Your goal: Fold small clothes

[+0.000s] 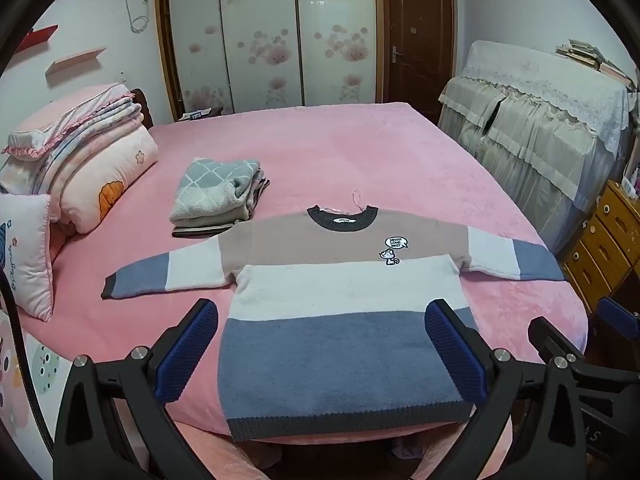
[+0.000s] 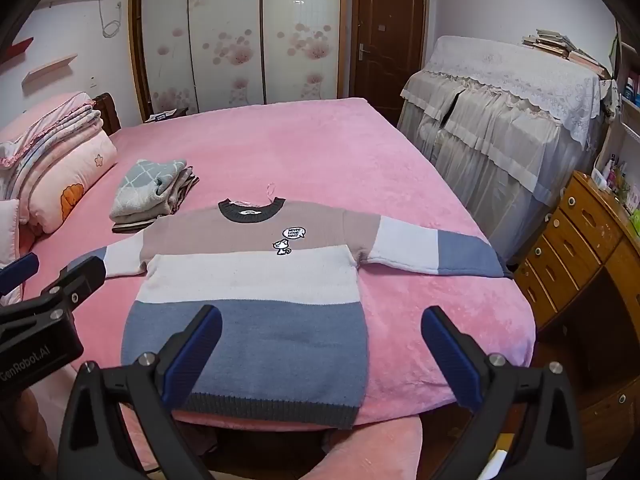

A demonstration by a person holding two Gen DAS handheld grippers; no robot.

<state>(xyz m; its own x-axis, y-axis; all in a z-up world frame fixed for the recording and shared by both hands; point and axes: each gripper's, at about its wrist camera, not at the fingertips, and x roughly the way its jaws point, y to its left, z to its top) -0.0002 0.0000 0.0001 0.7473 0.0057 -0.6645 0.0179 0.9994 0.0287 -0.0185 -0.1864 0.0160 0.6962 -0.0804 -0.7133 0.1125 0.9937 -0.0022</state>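
While the striped sweater (image 1: 340, 312) lies flat, front up, at the near edge of the bed (image 1: 360, 152) with both sleeves spread out, ready for folding, the left gripper (image 1: 320, 356) and the right gripper (image 2: 320, 356) hover above its hem, jaws wide apart, holding nothing; a folded pile (image 1: 218, 196) waits toward the bed's far left side, probably finished clothes.

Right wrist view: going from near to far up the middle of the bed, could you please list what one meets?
Sweater hem → its blue band → white band → cat patch → dark collar → bare pink bedspread → wardrobe doors.
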